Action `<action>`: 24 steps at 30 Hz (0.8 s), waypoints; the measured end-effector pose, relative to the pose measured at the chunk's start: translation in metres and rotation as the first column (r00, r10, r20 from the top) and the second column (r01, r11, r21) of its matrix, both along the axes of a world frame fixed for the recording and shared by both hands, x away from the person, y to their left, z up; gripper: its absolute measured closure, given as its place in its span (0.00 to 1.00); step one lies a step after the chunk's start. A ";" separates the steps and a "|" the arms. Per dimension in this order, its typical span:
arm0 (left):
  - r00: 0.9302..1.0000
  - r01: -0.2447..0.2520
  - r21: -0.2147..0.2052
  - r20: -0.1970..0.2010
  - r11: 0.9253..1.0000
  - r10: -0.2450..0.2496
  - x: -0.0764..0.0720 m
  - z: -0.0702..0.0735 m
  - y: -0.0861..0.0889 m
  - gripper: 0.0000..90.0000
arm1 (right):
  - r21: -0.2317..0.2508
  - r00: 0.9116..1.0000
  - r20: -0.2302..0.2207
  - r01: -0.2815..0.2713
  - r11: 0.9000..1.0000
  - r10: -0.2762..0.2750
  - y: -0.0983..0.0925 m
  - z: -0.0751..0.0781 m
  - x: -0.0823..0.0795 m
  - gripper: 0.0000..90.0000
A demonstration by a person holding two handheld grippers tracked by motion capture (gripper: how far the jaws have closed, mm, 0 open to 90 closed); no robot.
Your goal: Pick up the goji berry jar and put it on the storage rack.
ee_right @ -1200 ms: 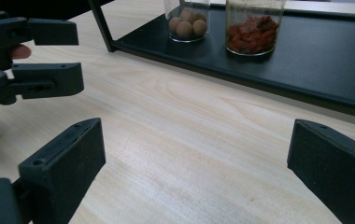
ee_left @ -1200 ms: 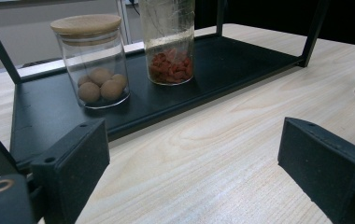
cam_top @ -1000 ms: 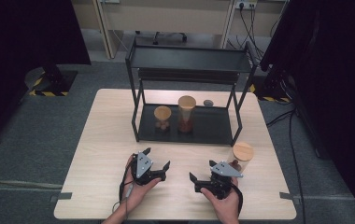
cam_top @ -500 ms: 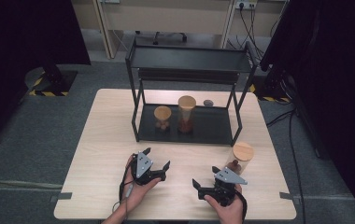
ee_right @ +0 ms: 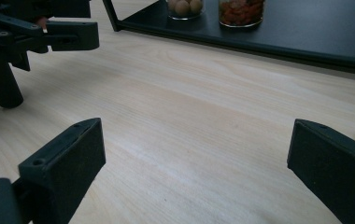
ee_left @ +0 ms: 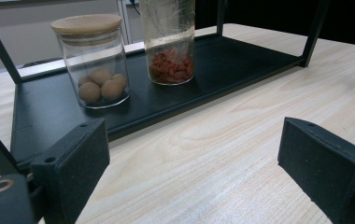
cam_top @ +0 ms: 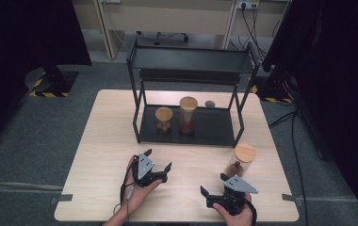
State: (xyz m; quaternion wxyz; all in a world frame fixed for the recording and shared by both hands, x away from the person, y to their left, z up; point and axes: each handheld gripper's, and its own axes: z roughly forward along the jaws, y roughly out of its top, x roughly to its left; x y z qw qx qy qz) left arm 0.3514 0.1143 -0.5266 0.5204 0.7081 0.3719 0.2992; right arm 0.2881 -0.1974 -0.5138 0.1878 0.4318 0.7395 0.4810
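A black two-level rack (cam_top: 190, 61) stands at the table's far middle. On its lower tray (ee_left: 241, 70) are a short lidded jar of pale round balls (cam_top: 164, 118) (ee_left: 94, 65) and a tall jar with red bits (cam_top: 188, 115) (ee_left: 171, 51). A third jar with a wooden lid (cam_top: 241, 160) stands on the table right of the rack. My left gripper (cam_top: 158, 159) (ee_left: 194, 172) lies open near the front, facing the rack with bare wood between its jaws. My right gripper (cam_top: 213, 183) (ee_right: 196, 172) is open near the front edge, in front of the third jar, holding nothing.
A small grey round object (cam_top: 210, 103) lies on the table behind the rack. The light wooden table (cam_top: 106, 141) has free room on its left side. The floor around is grey carpet, with dark screens at both sides.
My right gripper has drawn back toward the table's near edge and a little to the right, away from the lidded jar. The left gripper has kept still.
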 end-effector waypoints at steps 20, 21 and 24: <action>1.000 -0.001 -0.001 0.001 1.000 0.001 0.000 0.000 0.000 0.10 | -0.005 0.996 0.003 0.093 0.996 -0.093 -0.038 0.001 -0.012 0.05; 1.000 -0.001 0.000 0.000 1.000 0.001 0.000 0.000 0.000 0.10 | -0.005 0.995 0.004 0.097 0.995 -0.097 -0.040 0.001 -0.012 0.05; 1.000 -0.002 0.000 -0.001 1.000 0.002 0.000 0.000 0.000 0.10 | -0.003 0.993 0.007 0.114 0.994 -0.114 -0.045 0.001 -0.013 0.05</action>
